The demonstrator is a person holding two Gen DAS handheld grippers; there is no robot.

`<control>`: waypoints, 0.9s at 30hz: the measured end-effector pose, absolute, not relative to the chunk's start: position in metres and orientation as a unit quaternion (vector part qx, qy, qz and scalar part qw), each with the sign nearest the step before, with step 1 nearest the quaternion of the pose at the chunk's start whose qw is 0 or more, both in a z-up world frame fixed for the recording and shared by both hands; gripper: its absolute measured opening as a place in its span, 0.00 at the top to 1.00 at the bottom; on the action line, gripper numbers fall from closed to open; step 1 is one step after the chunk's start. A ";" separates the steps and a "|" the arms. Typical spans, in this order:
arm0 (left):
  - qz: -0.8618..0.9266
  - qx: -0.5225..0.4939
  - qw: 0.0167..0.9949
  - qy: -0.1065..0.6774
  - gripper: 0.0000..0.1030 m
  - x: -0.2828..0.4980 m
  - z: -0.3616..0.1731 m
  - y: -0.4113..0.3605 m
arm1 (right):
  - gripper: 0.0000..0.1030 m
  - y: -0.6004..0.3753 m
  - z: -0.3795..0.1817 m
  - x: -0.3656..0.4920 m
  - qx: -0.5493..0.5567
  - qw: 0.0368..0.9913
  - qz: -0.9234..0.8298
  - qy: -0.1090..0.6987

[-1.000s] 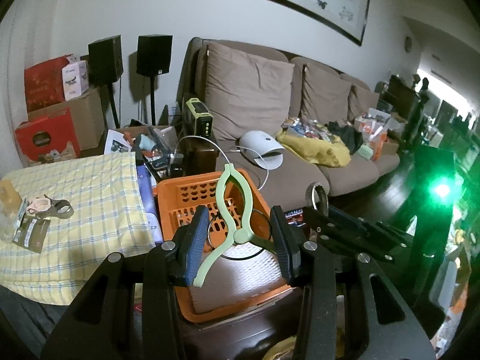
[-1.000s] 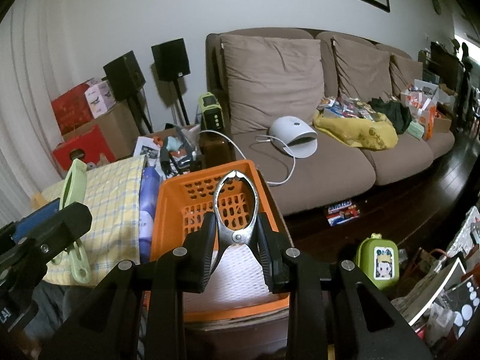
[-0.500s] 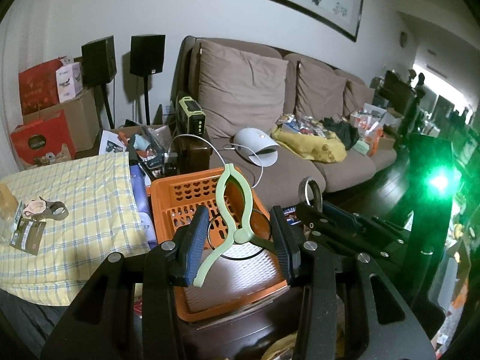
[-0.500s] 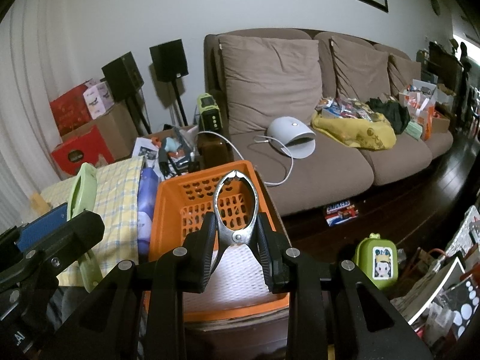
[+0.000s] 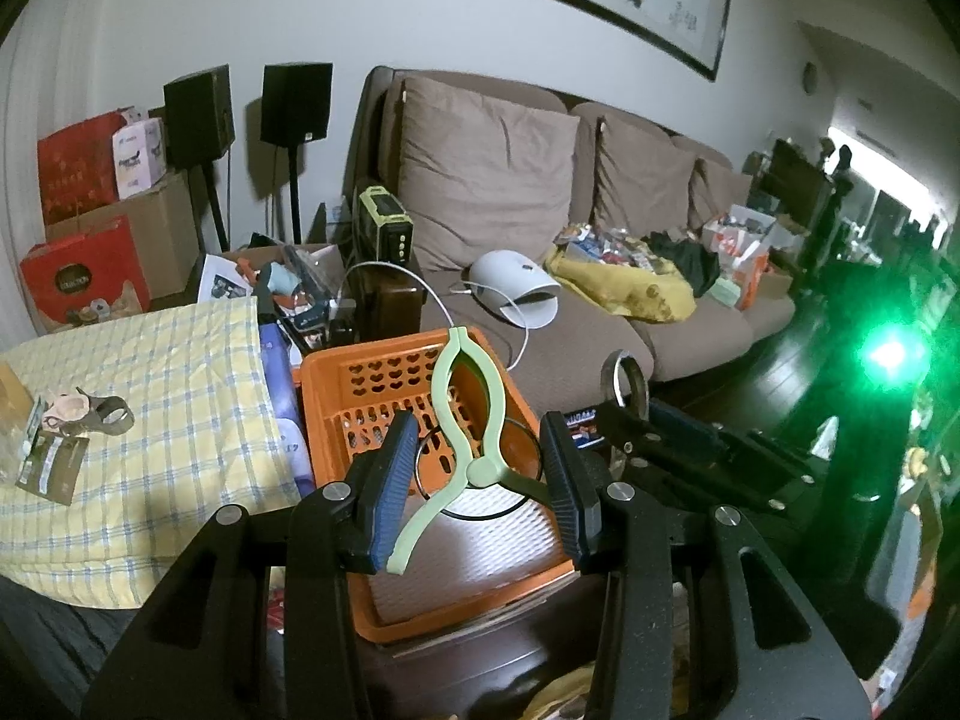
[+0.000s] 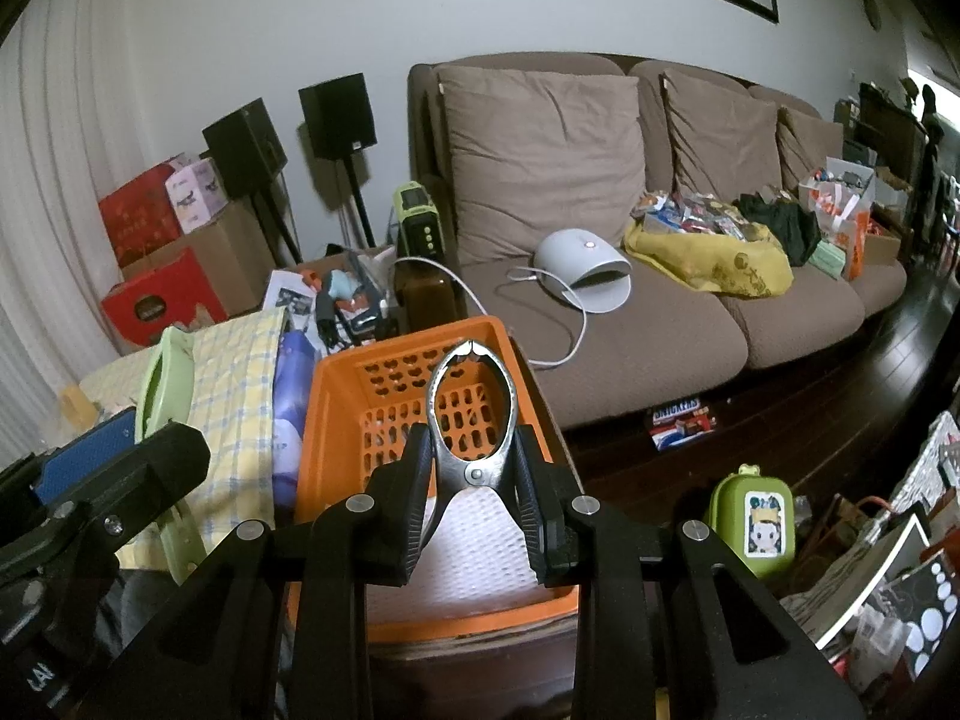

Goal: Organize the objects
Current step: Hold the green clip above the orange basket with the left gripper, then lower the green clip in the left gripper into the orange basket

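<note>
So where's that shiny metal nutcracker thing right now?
The metal nutcracker is clamped in the right gripper, held above the orange basket before the sofa.

1. The left gripper (image 5: 474, 486) points forward and downward, its blue-padded fingers (image 5: 390, 480) partly closed and clamped on the handles of a green clip.
2. The right gripper (image 6: 474, 480), at its 3 o'clock, tilts likewise, narrowly closed and pinching metal tongs.
</note>
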State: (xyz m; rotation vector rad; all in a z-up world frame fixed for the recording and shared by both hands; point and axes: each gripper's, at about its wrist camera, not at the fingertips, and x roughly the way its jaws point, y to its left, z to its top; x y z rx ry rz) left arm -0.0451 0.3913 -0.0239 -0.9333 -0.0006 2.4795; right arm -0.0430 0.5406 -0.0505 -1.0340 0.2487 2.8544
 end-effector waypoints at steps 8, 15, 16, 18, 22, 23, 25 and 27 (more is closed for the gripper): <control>0.902 -0.359 0.240 -0.003 0.62 -0.051 -0.040 0.391 | 0.74 0.542 -0.054 -0.045 -0.346 0.045 0.934 0.079; 0.901 -0.366 0.233 0.000 0.62 -0.056 -0.047 0.389 | 0.74 0.538 -0.059 -0.051 -0.355 0.044 0.931 0.073; 0.901 -0.368 0.231 0.001 0.62 -0.056 -0.049 0.390 | 0.74 0.537 -0.061 -0.053 -0.357 0.044 0.930 0.073; 0.900 -0.370 0.230 0.003 0.62 -0.058 -0.051 0.390 | 0.74 0.538 -0.063 -0.055 -0.360 0.045 0.929 0.071; 0.900 -0.373 0.227 0.006 0.62 -0.060 -0.054 0.392 | 0.74 0.539 -0.067 -0.058 -0.365 0.047 0.927 0.070; 0.899 -0.374 0.227 0.007 0.62 -0.060 -0.055 0.392 | 0.74 0.539 -0.068 -0.059 -0.366 0.048 0.927 0.070; 0.899 -0.375 0.225 0.008 0.62 -0.061 -0.056 0.392 | 0.74 0.539 -0.070 -0.060 -0.368 0.049 0.926 0.069; 0.900 -0.375 0.223 0.008 0.62 -0.061 -0.058 0.393 | 0.74 0.539 -0.072 -0.062 -0.370 0.049 0.925 0.070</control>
